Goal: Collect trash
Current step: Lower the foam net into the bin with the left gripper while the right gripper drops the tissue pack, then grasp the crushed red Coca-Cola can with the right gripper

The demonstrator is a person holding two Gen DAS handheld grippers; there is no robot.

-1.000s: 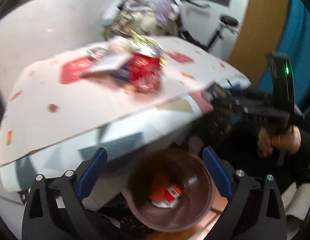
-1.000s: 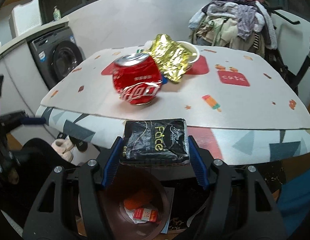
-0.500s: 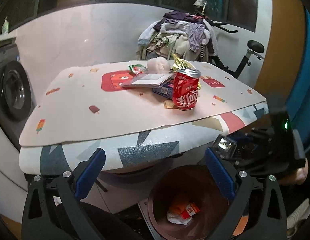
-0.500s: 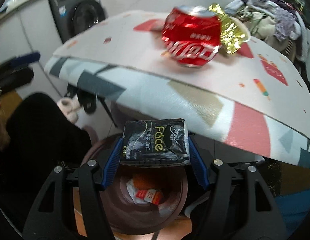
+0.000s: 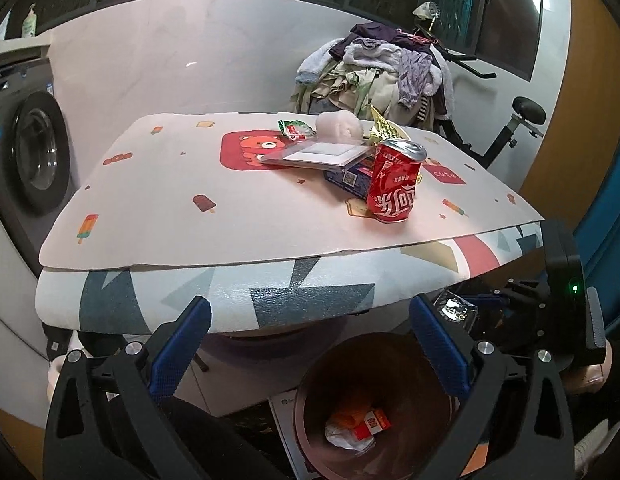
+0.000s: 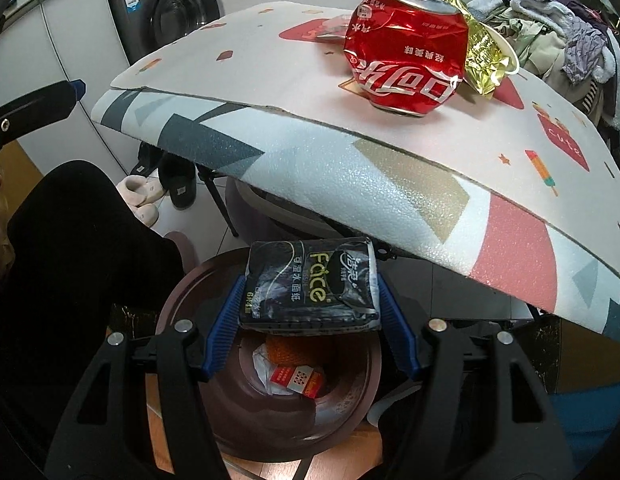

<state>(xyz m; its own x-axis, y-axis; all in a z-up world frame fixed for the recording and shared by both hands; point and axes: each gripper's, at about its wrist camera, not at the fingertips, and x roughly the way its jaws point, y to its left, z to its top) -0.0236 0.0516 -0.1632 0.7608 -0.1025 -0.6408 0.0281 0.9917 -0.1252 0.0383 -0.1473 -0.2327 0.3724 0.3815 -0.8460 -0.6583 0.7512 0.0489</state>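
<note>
The right gripper point(image 6: 310, 312) clamps a black tissue pack point(image 6: 312, 290) above the bin point(image 6: 265, 420). The left gripper point(image 5: 310, 348) gapes wide, empty, facing the table edge point(image 5: 269, 276)

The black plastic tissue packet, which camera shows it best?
The right wrist view: the black plastic tissue packet fills the right claw, label readable. The left wrist view catches only a dark sliver.

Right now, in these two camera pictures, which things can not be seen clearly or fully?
- Trash bin, right wrist view: the black tissue pack in the right claw hides part of its inside.
- Bin contents, left wrist view: too small to identify.
- Blue box, left wrist view: the red can and a flat packet cover it.
- White cup, right wrist view: the gold wrapper hides most of it.
</note>
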